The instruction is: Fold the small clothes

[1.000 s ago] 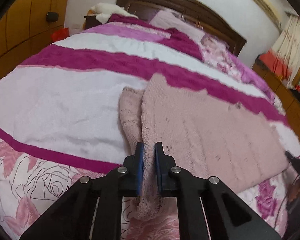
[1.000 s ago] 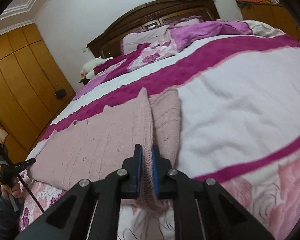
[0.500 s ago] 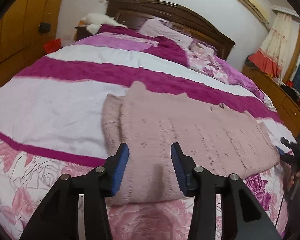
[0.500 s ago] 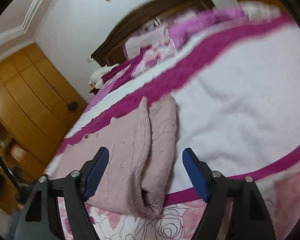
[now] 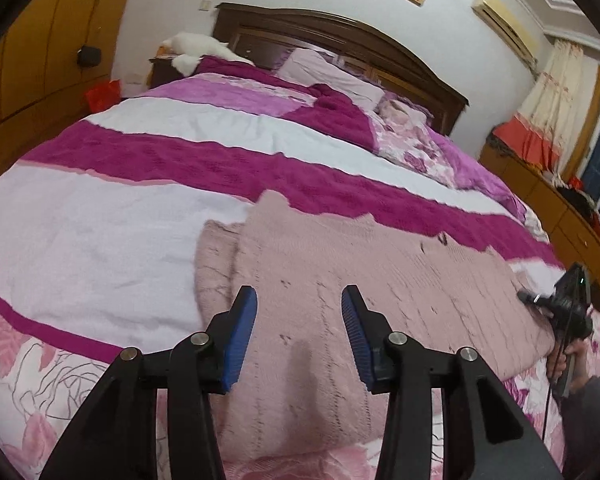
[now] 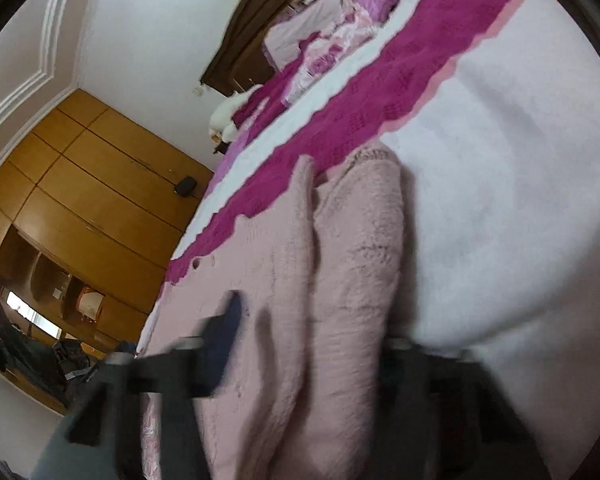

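Left wrist view: the left gripper [image 5: 299, 300] points down at the near edge of the bed, its blue pads [image 5: 242, 334] spread apart with nothing pinched between them; they hover over the fabric without pressing it. The pink knitted garment [image 5: 360, 280] lies flat across the bedspread [image 5: 100, 232], spanning from the middle toward the right, with its near hem close to the bed's near edge. A sleeve [image 5: 212, 264] is folded in along the garment's left side. The far edge of the garment overlaps a magenta stripe of the bedspread. At the far right, a hand [image 5: 560, 364] holds the right gripper [image 5: 532, 298] at the garment's right end. A dark wooden headboard [image 5: 340, 48] stands at the far end. Right wrist view: the picture is tilted and smeared by motion. The right gripper [image 6: 312, 340] straddles a folded sleeve [image 6: 360, 260] that lies along the garment's right side. Its jaws are closing, with the sleeve fabric between them; the blur hides whether the pads press on it, so a grip cannot be confirmed. A wooden wardrobe [image 6: 92, 200] fills the left side.
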A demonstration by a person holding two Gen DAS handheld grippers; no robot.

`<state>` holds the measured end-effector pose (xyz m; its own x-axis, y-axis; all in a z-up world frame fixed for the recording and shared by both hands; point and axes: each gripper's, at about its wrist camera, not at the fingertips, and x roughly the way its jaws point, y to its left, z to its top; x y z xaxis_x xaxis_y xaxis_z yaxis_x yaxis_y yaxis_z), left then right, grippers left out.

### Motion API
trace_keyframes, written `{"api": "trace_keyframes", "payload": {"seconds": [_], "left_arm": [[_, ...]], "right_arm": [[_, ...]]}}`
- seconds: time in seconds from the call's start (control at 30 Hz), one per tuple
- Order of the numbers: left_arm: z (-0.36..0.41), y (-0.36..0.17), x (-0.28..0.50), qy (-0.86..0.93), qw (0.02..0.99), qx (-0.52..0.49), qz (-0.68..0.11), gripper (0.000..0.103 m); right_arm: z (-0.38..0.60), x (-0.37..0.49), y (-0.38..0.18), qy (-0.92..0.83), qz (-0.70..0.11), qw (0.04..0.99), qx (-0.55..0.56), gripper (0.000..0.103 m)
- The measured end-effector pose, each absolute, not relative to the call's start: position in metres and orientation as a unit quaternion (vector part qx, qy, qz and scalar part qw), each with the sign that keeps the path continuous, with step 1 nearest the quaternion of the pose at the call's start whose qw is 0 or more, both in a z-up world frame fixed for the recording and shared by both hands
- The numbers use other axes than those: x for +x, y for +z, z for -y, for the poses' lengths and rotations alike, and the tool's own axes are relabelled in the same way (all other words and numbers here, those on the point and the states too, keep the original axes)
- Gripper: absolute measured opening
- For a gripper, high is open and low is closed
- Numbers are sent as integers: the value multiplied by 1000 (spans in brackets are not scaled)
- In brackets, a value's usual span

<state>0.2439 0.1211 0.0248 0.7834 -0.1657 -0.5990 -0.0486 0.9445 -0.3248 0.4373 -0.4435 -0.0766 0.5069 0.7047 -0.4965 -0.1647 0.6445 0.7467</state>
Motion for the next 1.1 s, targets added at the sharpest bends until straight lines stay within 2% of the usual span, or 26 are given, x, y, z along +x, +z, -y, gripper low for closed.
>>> {"api": "trace_keyframes", "payload": {"seconds": [0.27, 0.63, 0.8, 1.1], "left_arm": [[-132, 29, 240, -22, 931, -177, -317, 20], [-150, 43, 239, -35, 923, -187, -335, 20], [-165, 41, 234, 0, 927, -159, -339, 21], [-189, 26, 231, -33, 909, -193, -369, 23]], "right_arm": [[447, 429, -57, 248, -399, 807, 358, 17], [408, 428, 2, 176, -432, 832, 300, 17], [360, 435, 21, 88, -511, 822, 235, 17], [246, 441, 64, 35, -527, 832, 170, 17]]}}
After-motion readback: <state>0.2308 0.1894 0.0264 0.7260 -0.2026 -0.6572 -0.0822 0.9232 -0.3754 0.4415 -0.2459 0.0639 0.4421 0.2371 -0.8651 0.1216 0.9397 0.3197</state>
